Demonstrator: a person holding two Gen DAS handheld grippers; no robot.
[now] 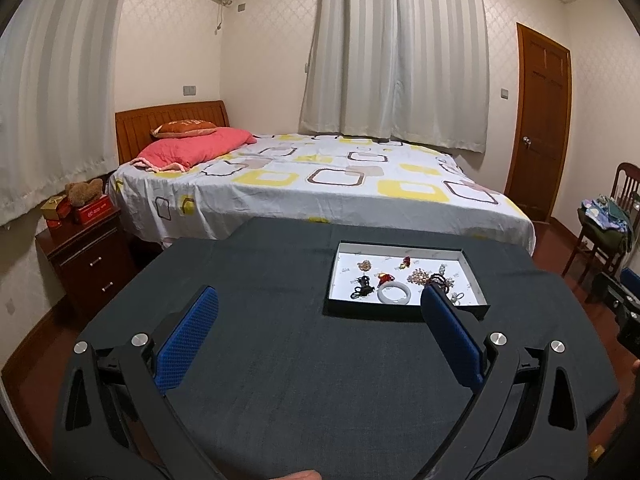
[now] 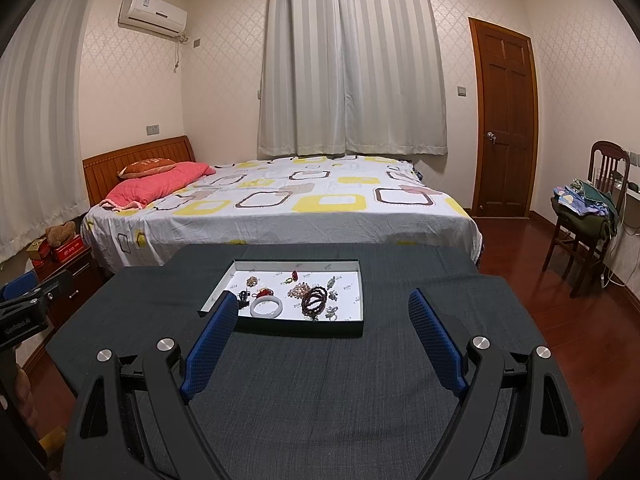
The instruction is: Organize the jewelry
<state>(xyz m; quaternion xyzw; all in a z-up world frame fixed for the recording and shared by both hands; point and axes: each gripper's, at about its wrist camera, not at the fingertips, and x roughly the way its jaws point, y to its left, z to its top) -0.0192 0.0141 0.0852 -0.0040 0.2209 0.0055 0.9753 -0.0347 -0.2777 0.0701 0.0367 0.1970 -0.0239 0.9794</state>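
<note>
A shallow dark tray (image 1: 404, 310) (image 2: 280, 328) with a white floor sits on the dark cloth table (image 1: 300, 380) (image 2: 320, 400). In it lie a white bangle (image 1: 394, 293) (image 2: 266, 307), a dark bead bracelet (image 2: 314, 298), a pearl cluster (image 1: 417, 277) (image 2: 298, 290), red charms (image 1: 406, 261) (image 2: 295, 275), a black hair tie (image 1: 362, 290) and several small pieces. My left gripper (image 1: 320, 300) is open and empty, in front of the tray to its left. My right gripper (image 2: 322, 304) is open and empty, just in front of the tray.
A bed (image 2: 280, 208) stands beyond the table. A nightstand (image 1: 84, 256) with boxes is at the left, a chair (image 2: 584, 216) with clothes at the right, a wooden door (image 2: 506, 120) behind. The other gripper shows at the view edges (image 2: 28, 304) (image 1: 624, 308).
</note>
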